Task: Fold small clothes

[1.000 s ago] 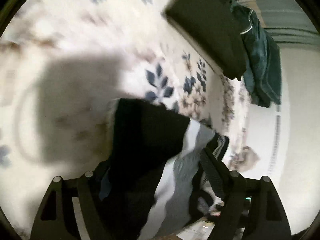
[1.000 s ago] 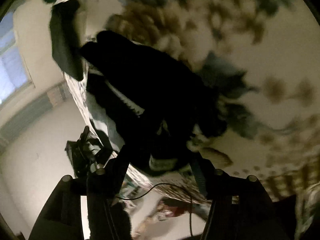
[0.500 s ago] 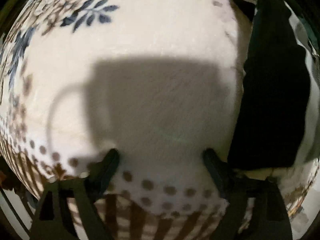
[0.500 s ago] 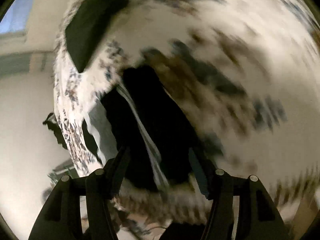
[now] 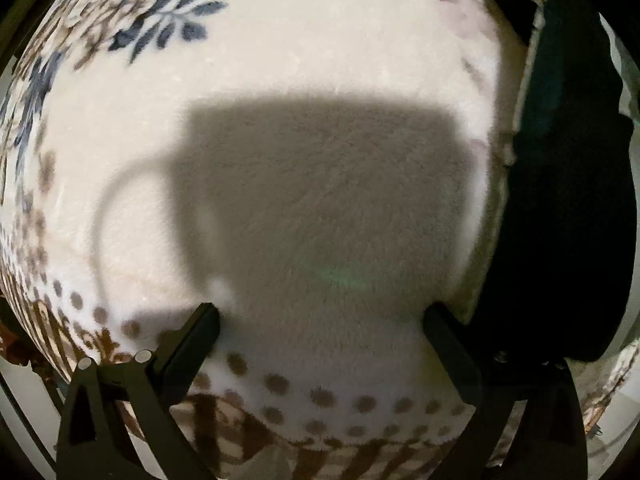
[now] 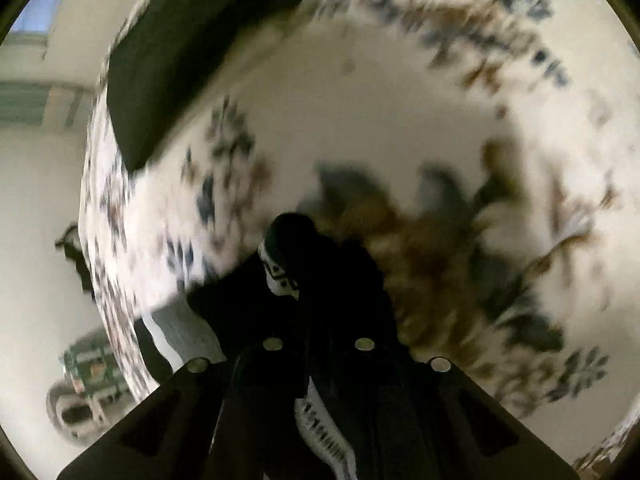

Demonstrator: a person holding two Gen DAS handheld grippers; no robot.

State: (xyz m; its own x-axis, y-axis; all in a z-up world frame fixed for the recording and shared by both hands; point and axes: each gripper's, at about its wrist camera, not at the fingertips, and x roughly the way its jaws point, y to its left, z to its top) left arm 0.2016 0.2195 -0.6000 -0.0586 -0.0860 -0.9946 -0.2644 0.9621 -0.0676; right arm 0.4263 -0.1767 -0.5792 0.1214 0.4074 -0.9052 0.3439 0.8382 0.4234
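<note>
The small garment is black with grey and white bands. In the left wrist view it [image 5: 560,200] lies along the right edge on the floral blanket [image 5: 280,60]. My left gripper [image 5: 320,316] is open and empty over bare blanket, beside the garment. In the blurred right wrist view my right gripper [image 6: 318,280] is shut on a fold of the black garment [image 6: 344,280], whose patterned white band [image 6: 280,276] sticks up between the fingers.
A dark folded item [image 6: 192,52] lies on the blanket at the upper left of the right wrist view. The blanket's edge with brown dots and stripes [image 5: 320,420] is close under the left gripper. Floor and clutter [image 6: 84,380] lie beyond the bed at left.
My left gripper let go of the garment, opened and moved to bare blanket beside it. My right gripper closed on the black fabric and is moving fast; its view is blurred.
</note>
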